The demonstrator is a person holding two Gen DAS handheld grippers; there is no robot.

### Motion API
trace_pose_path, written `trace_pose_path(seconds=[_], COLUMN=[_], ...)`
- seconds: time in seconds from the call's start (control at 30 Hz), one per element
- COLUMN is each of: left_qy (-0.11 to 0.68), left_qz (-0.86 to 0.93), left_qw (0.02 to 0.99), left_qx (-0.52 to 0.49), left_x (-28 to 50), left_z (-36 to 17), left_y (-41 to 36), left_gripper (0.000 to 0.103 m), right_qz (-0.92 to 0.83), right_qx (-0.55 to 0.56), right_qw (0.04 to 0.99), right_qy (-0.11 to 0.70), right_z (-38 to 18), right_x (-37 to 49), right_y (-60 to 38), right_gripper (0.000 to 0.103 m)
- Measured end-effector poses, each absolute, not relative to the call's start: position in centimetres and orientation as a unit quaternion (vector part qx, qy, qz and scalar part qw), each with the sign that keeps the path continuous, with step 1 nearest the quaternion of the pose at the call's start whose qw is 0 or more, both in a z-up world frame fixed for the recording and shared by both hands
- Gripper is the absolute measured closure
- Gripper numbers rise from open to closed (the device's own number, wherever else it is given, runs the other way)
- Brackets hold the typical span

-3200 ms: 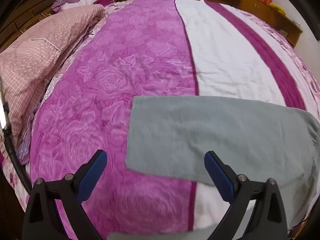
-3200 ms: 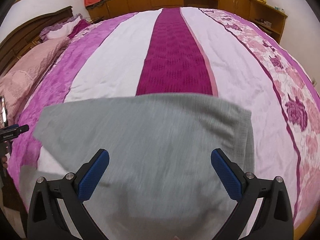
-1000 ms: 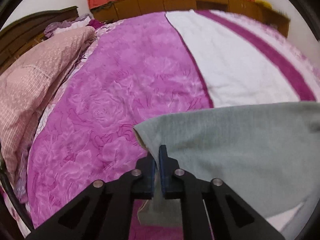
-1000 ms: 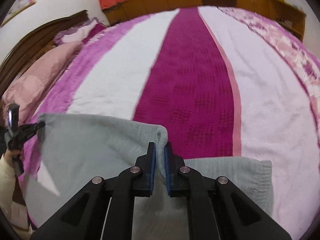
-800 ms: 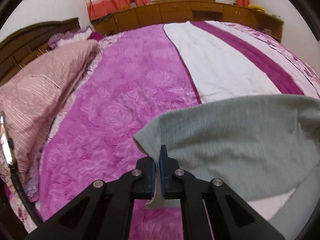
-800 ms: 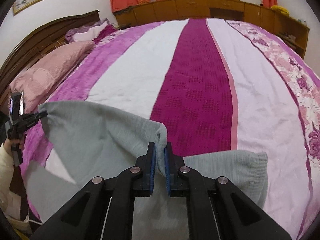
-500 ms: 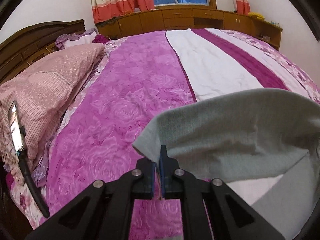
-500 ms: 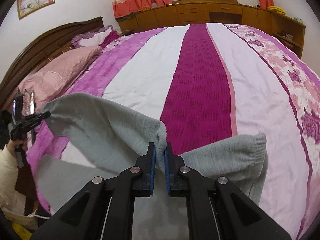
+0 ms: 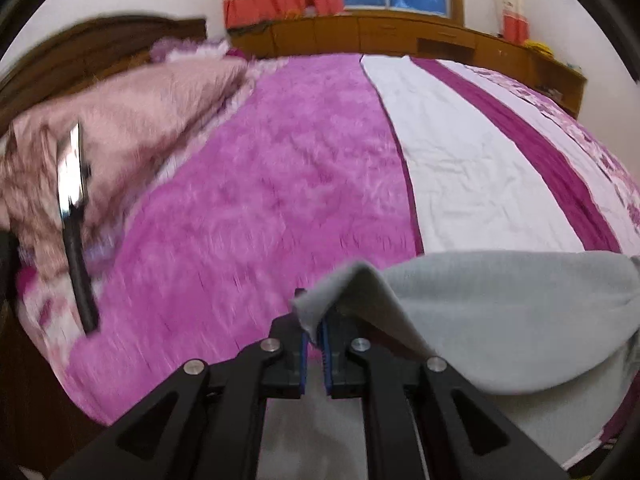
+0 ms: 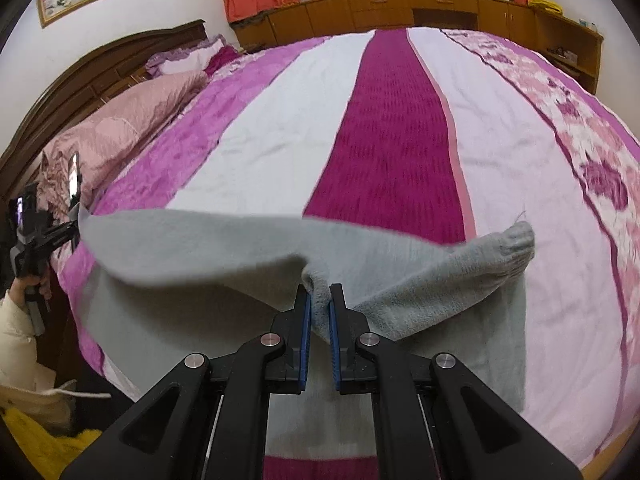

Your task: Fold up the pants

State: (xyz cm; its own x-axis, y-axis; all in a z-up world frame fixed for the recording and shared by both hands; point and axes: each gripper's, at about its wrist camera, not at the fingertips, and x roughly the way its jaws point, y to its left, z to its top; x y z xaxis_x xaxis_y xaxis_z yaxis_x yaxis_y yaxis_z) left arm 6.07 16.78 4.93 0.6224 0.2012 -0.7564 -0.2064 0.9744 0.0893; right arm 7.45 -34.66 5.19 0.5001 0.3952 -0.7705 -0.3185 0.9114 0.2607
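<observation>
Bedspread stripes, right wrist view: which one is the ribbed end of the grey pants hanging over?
The pale pink stripe between the dark magenta band and the floral border. The ribbed end hangs there.

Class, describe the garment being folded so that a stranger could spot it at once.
Start at the big bed with pink, white and magenta stripes. At its near edge are the grey pants, a plain fleecy cloth, partly lifted by the left gripper and right gripper. It is the only grey, unpatterned fabric there.

free: bed [image 10: 280, 132] middle and far edge bare and passable | blocked: pink pillow [image 10: 132, 120] at headboard [image 10: 120, 60] edge | blocked: grey pants [image 10: 192, 240] lifted across near edge | beyond far edge: wooden cabinets [image 10: 400, 8]
</observation>
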Motion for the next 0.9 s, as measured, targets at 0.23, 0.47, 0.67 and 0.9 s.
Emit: trace_pose_path(seconds=[0.23,0.47,0.67,0.9], left_qy=[0.459,0.478,0.485,0.475], left_qz=[0.131,0.147,0.147,0.122], left_qw=[0.877,0.862,0.855,0.861], left_qx=[-0.053,-0.082,-0.107,-0.132], left_x=[4.0,1.7,-0.4,-2.2], left_z=[1.9,1.5,1.8,3.3], left_y=[17.0,18.0,18.3,17.2], left_gripper=[0.096,0.077,0.07,0.065], right_qz=[0.173,0.141,0.124,0.118], right_qx=[0.027,0.04,0.06,0.081], right_qw=[0.855,0.852,0.853,0.852], right_qy=[0.489,0.503,0.503,0.503], right_z=[0.9,-0.7,-0.8,-0.3], right_x=[6.2,5.6,4.5,3.1], right_y=[-33.8,-33.7,-34.2,-34.9], right_gripper=[0.101,0.098,0.09,0.078])
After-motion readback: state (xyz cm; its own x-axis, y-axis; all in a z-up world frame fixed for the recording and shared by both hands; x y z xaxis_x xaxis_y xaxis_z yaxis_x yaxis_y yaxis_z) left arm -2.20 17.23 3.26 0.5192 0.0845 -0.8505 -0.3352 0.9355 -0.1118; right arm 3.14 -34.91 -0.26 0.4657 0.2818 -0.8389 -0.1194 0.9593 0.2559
